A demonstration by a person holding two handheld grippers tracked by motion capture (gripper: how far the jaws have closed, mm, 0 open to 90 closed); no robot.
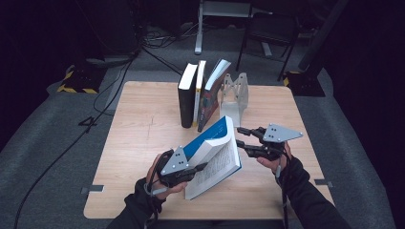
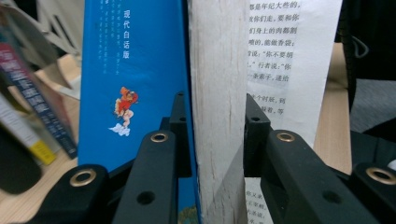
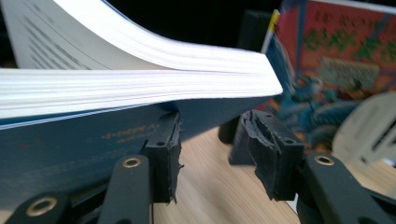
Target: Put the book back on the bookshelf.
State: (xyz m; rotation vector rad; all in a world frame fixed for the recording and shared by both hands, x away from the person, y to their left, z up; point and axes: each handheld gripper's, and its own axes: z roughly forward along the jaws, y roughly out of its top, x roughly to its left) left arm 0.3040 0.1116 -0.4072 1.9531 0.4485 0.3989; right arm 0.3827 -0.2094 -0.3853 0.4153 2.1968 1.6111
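Item: blue paperback book (image 1: 216, 153), partly opened, being held tilted above the near half of the worktop (image 1: 143, 143).

Position relative to jaws: the book's page block is being pinched by the left gripper (image 1: 195, 168), whose jaws are being pressed against the blue cover on one side and a printed page on the other, as seen in the left gripper view (image 2: 217, 121). The right gripper (image 1: 241, 137) is being held just beside the book's far upper corner, on its right. In the right gripper view (image 3: 212, 135) its jaws are standing part-spread with nothing between the pads; the book's page edges and blue cover (image 3: 93, 140) are lying above and to the left of them, the left pad close under the cover; contact cannot be told. The left hand is therefore the nearer, and the carrying one. The long axis is running from the near left grip up and away toward the right gripper.

Appearance: bright blue cover bearing white characters and a small orange cartoon figure (image 2: 125, 105); cream, slightly scuffed page edge; pages densely printed; upper leaves being bowed upward.

Nearby: a row of standing books (image 1: 198, 93) against a pale bookend (image 1: 235, 98) at the far edge of the worktop.
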